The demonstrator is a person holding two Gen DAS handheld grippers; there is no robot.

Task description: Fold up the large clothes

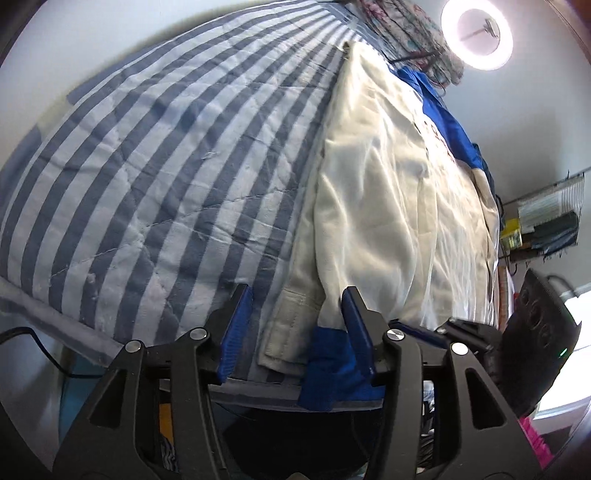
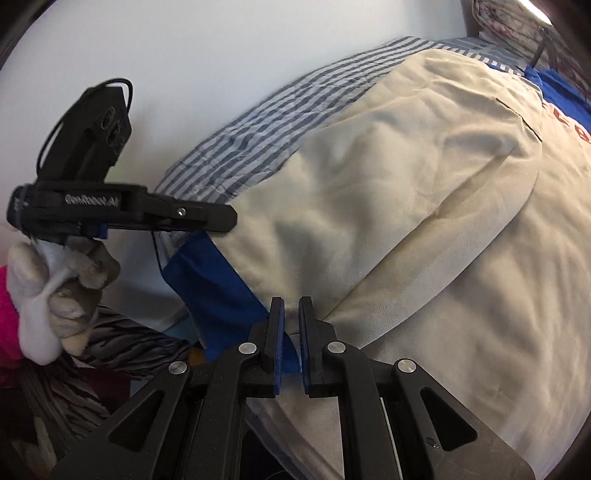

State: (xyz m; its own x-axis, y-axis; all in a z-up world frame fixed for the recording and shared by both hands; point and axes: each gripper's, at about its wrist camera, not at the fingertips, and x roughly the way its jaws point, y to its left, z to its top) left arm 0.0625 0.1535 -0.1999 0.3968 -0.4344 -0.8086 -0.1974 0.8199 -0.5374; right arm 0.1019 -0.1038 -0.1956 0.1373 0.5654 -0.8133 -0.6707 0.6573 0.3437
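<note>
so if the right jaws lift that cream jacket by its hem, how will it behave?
Probably floppy: the cream jacket lies in soft folds and creases on the striped quilt, so it should drape and sag. Likely light for its size, since the cloth looks thin. The blue trim hangs limp over the edge and may trail.

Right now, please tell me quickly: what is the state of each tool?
Left tool: open, with the edge of the cream and blue garment between its pads, not pressed.
Right tool: shut on the garment's edge.

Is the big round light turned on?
On. The ring light glows bright white all around its ring, up by the wall in the left wrist view.
</note>
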